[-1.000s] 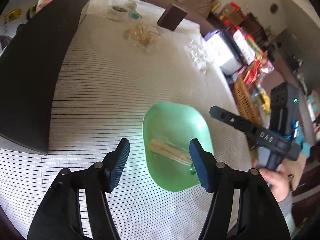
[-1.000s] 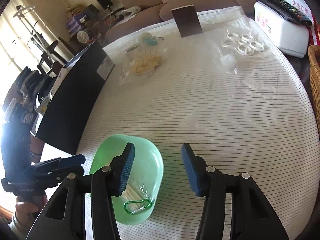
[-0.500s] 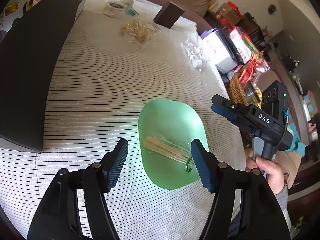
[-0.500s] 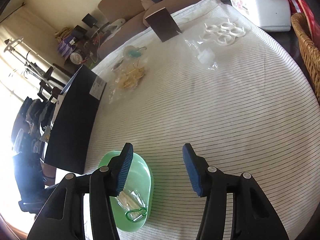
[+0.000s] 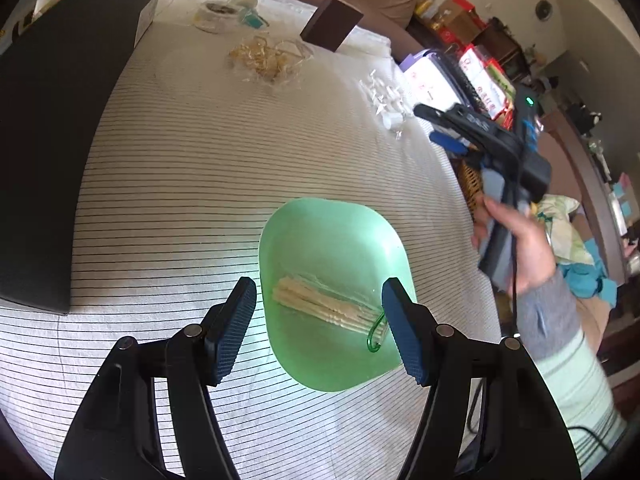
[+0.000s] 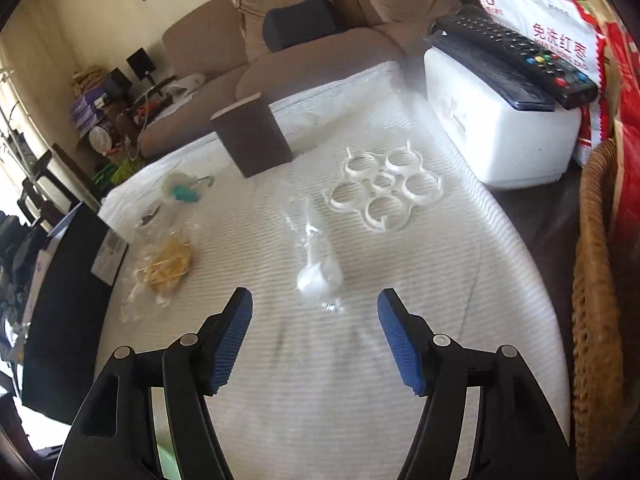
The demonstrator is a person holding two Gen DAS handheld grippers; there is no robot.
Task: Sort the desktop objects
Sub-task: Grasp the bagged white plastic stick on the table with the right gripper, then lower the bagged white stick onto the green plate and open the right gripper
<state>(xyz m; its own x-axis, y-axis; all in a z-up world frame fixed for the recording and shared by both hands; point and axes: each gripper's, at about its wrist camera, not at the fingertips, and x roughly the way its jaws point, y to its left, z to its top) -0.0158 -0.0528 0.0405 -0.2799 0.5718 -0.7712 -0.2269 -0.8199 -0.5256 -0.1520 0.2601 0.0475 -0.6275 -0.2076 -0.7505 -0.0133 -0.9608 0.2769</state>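
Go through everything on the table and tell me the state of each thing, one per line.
Left tongs: open, empty, over the bowl.
Right tongs: open, empty.
Green bowl: upright, holding bagged sticks and a green carabiner.
Small clear bag: lying flat.
White ring rack: lying flat.
Brown box: standing.

Black claw [image 6: 315, 334], blue ribbed pads [image 6: 236, 334]

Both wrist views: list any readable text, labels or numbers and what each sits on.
"免流红枣": red print on the white food bag behind the remote controls.
"DAS": partly legible on the right hand-held gripper; blurred.
White sticker on the black box: too small to read.
Red print on the white container: blurred.
Red packages: too small to read.
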